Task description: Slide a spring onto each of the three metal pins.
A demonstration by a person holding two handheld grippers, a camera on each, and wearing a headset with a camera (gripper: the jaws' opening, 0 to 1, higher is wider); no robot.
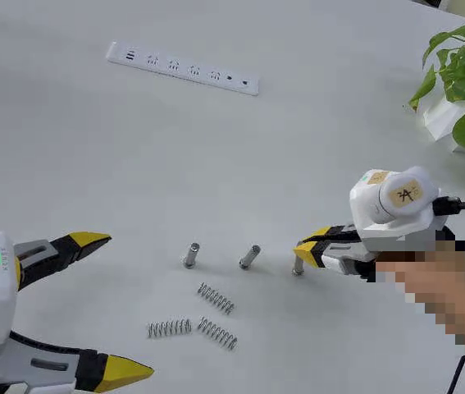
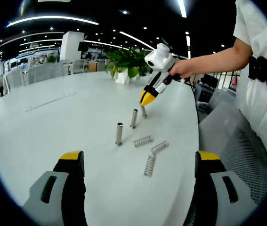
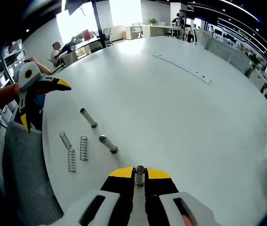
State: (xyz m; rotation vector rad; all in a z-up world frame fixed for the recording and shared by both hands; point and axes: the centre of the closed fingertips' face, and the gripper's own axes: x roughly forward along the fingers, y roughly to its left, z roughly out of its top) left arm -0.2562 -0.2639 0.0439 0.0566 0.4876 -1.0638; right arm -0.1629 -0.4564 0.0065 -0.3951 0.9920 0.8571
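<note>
**Right tongs** (image 1: 306, 249): pressed together on the right pin (image 3: 140, 176), pinching its upper part. Foot of pin down on the desk (image 1: 93, 164), at the right end of the row.

**Left tongs** (image 1: 129, 305): spread wide and holding nothing. Low at the near left, close to the springs but touching none.

**Middle pin** (image 1: 250, 256), **left pin** (image 1: 191, 254): standing free and bare, set apart from each other.

**Springs, three:** far spring (image 1: 216, 298), left spring (image 1: 170, 328), near spring (image 1: 217, 333). All lying flat on the desk just in front of the pins, each apart from the others, none on a pin.

**Step in hand (judged):** steadying the right pin to take the first spring. Task at its start, with all three pins to fill.

**Method advised:**
- Shift the right grip down toward the foot of the pin, leaving the top and most of the shaft clear. As pinched now, likely to block the spring partway.
- Hold the pin plumb and steady, with no twisting.
- Take the far spring with the left tongs, as the one nearest the held pin.
- Pinch across the coils near one end, gently. Likely to squash or skid away under a hard squeeze.
- Stand the spring on end and line its open bore over the pin top.
- Lower straight down, then release once a few coils are past the top.

**Risks (judged):** spring rolling off when nudged by a tong tip; free pins toppling if brushed.
</note>
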